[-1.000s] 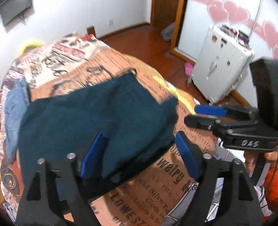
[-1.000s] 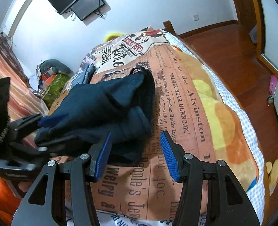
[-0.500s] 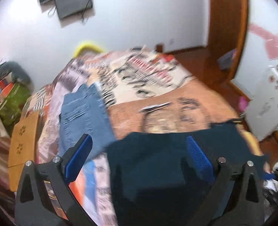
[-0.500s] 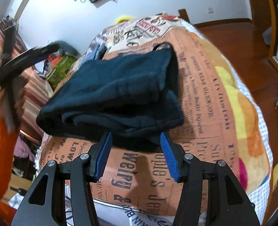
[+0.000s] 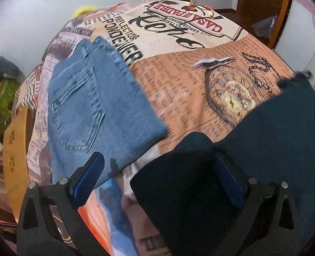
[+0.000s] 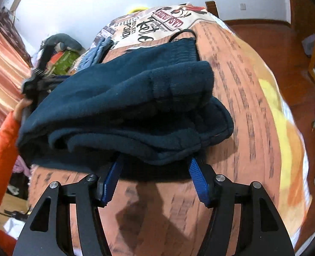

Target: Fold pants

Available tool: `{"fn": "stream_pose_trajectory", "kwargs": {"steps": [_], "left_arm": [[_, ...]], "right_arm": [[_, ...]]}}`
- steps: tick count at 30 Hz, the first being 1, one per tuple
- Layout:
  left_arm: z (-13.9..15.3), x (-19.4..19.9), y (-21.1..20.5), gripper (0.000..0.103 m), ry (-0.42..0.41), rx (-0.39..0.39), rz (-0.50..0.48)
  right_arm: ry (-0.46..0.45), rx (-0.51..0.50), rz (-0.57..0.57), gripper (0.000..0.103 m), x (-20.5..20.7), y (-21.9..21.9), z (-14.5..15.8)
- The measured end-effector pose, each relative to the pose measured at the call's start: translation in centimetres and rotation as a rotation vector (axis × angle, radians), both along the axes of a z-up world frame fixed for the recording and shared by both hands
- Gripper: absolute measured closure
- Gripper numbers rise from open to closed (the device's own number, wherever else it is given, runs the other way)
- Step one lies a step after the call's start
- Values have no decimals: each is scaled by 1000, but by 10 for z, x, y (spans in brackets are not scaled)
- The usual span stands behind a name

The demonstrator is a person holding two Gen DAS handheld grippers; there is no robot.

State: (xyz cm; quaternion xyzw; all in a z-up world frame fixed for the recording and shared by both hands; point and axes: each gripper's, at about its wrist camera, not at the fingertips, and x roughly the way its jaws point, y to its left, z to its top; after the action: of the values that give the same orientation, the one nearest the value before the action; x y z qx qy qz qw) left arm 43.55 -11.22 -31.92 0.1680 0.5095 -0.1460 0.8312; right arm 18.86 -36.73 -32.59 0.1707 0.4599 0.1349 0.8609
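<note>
Dark teal pants (image 6: 125,108) lie folded in a thick stack on the newspaper-print bedspread (image 6: 232,85). They also show in the left wrist view (image 5: 253,149), at the lower right. My right gripper (image 6: 155,168) is open, its blue pads at the stack's near edge, the tips tucked just under the overhanging cloth. My left gripper (image 5: 157,177) is open and empty; a corner of the teal pants lies between its fingers. It appears in the right wrist view (image 6: 32,85) at the stack's far left side.
Folded blue jeans (image 5: 93,111) lie on the bedspread left of the teal pants. The bed's right edge drops to a wooden floor (image 6: 274,42). An orange-sleeved arm (image 6: 1,145) is at the left. Green and grey clutter (image 6: 61,53) sits beyond the bed.
My left gripper has swung away from the stack's near side to its far left side and now faces the jeans. My right gripper has moved forward to the stack's near edge.
</note>
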Motion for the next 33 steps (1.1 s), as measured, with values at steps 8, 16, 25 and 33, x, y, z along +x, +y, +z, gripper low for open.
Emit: {"fn": "stream_pose_trajectory", "kwargs": {"steps": [8, 16, 25, 33], "left_arm": [[0, -46, 50, 0, 40, -91, 46], [10, -87, 52, 4, 5, -113, 42], [18, -125, 21, 7, 43, -155, -21], [29, -167, -18, 8, 40, -213, -61]], "right_arm": [[-36, -23, 11, 44, 81, 3, 2], [-48, -36, 3, 44, 57, -3, 15], [-121, -72, -30, 44, 7, -14, 51], [-188, -80, -39, 44, -17, -11, 70]]}}
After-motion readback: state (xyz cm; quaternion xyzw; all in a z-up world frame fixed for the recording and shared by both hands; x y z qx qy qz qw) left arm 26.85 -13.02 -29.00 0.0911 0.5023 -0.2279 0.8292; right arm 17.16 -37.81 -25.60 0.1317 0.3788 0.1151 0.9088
